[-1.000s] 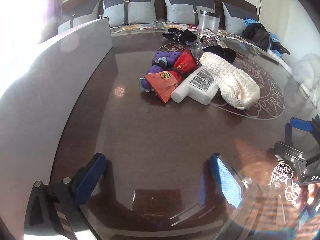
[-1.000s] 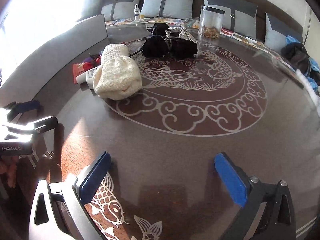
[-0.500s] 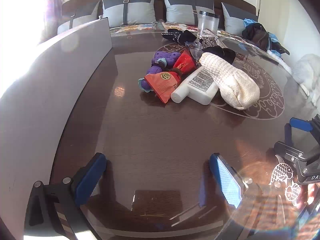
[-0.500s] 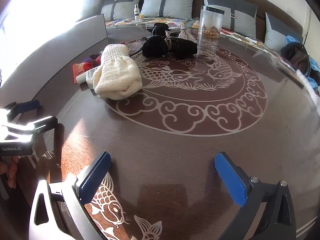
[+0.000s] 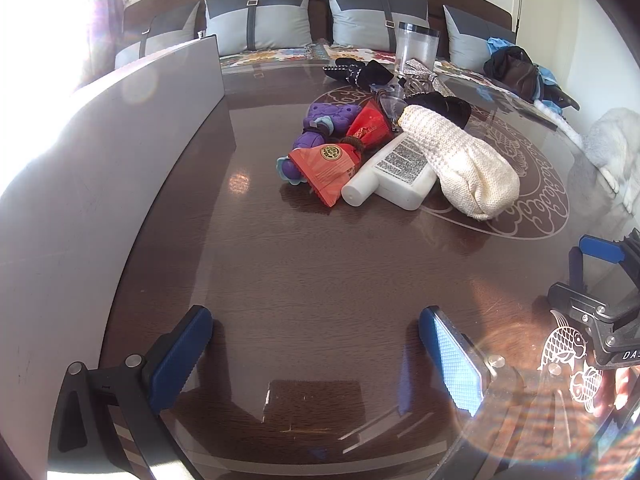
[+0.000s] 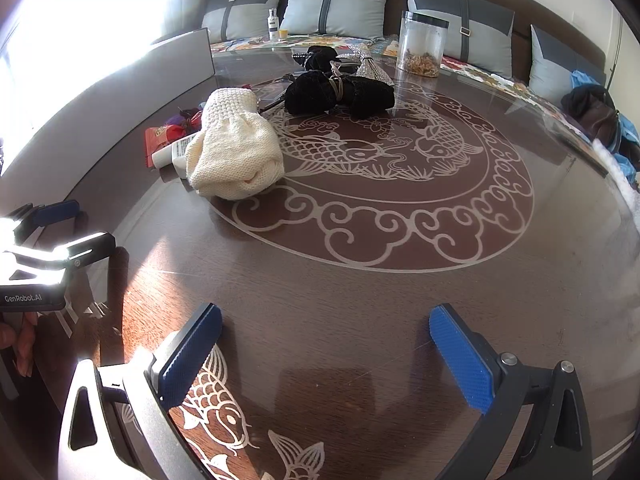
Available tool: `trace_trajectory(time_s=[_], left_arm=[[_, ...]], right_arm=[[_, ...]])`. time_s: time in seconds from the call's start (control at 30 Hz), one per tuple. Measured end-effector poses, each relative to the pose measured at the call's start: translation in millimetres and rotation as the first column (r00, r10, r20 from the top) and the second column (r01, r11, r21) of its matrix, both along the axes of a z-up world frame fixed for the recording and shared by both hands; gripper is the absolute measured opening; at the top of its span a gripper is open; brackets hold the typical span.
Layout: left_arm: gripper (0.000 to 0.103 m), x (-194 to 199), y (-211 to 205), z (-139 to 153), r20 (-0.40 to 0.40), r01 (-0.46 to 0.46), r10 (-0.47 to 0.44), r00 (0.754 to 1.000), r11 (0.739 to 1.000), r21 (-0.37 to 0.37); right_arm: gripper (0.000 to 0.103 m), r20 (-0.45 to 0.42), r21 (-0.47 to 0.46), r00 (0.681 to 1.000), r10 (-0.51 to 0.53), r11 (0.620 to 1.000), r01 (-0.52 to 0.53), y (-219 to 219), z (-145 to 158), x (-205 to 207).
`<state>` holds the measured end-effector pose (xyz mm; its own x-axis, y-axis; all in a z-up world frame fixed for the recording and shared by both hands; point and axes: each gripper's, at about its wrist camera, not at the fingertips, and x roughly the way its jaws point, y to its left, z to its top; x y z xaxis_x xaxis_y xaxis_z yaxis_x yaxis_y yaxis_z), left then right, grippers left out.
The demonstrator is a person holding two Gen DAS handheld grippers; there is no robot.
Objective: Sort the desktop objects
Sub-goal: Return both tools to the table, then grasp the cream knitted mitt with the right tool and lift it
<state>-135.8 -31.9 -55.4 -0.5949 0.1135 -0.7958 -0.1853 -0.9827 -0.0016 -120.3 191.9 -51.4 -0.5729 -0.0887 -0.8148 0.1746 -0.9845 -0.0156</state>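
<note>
While both tools sit low over the table, this is what I see:

Left gripper [image 5: 316, 344]: jaws spread wide, nothing btwn the blue pads, bare dark wood in the gap.
Right gripper [image 6: 326, 346]: also spread wide, nothing held; fish pattern of the table [image 6: 360, 300] shows under its left finger.
Each other: I see the right tool at the right edge of the left cam, and the left tool at the left edge of the right cam, so they're side by side, apart.
Pile: well ahead of both tools, near table centre, on the edge of the round fish emblem.
Knit hat [image 5: 460, 160]: cream, nearest item on the right side of the pile, lying over the white bottle [image 5: 394, 174].
Bottle: on its side, cap toward me, label up.
Orange packet [image 5: 324, 170]: touching the bottle cap, left of it.
Red pouch [image 5: 370, 124]: just behind the packet.
Purple toy [image 5: 320, 120]: behind the packet, partly hidden by it.
Black cloth bundle [image 6: 340, 92]: behind the hat, tied w/ cord.
Silver bow [image 6: 366, 62]: just beyond the black bundle.
Clear jar [image 6: 424, 46]: far edge, upright, black lid, brownish bits at the bottom.
Grey panel [image 5: 100, 152]: upright along the table's left side, walls off that side.
Sofa cushions [image 6: 336, 6]: behind the table.
Path: bare tabletop btwn jaws & pile.
</note>
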Motion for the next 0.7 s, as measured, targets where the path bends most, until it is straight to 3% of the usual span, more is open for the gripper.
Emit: trace_trajectory(time_s=[0.27, 0.4, 0.57, 0.7], left_arm=[[0.103, -1, 1, 1, 0.000, 0.001, -0.001, 1.000, 1.000, 0.001], [0.103, -1, 1, 1, 0.000, 0.001, -0.001, 1.000, 1.000, 0.001], [0.103, -1, 1, 1, 0.000, 0.001, -0.001, 1.000, 1.000, 0.002], [0.103, -1, 1, 1, -0.001, 0.001, -0.001, 1.000, 1.000, 0.002]], right_arm=[[0.103, 0.004, 0.003, 1.000, 0.006, 1.000, -0.006, 0, 0, -1], [0.103, 0.086, 0.002, 0.994, 0.071, 0.997, -0.072, -8, 6, -22], [0.102, 0.011, -0.026, 0.988, 0.157, 0.987, -0.157, -42, 37, -54], [0.101, 0.017, 0.055, 0.976, 0.217, 0.974, -0.218, -78, 41, -84]])
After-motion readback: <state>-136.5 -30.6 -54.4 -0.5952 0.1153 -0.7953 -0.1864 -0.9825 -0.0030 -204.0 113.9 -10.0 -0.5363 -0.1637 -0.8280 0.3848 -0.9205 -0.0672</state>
